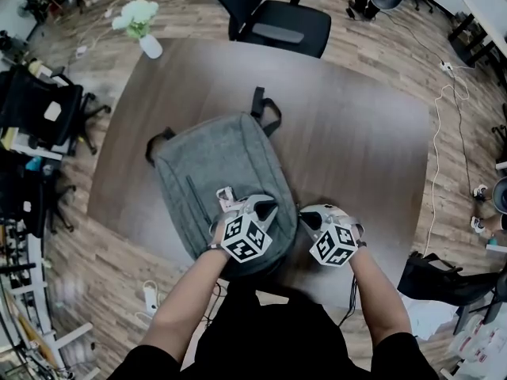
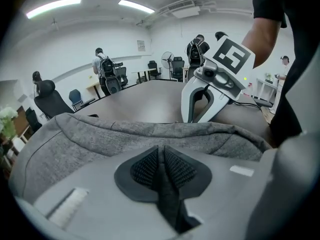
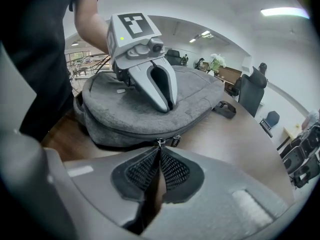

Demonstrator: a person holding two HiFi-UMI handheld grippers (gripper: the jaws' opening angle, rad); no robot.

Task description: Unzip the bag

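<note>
A grey backpack [image 1: 214, 165] lies flat on the dark wooden table [image 1: 356, 133]. My left gripper [image 1: 255, 208] stands on the bag's top panel near its near end, fingertips down on the fabric [image 3: 167, 106]. In the left gripper view its pads [image 2: 161, 151] sit almost together over the grey cloth [image 2: 100, 139]. My right gripper [image 1: 303, 214] is at the bag's right side. In the right gripper view its jaws [image 3: 160, 151] are shut on the small metal zipper pull [image 3: 160, 143], with a second slider [image 3: 175, 140] right beside it on the closed zipper line.
A black office chair [image 1: 277, 22] stands at the table's far side, and a white vase of flowers [image 1: 142, 34] sits on the far left corner. The bag's black handle [image 1: 265, 109] points away from me. Cables and a power strip [image 1: 150, 295] lie on the floor; people stand far off [image 2: 102, 66].
</note>
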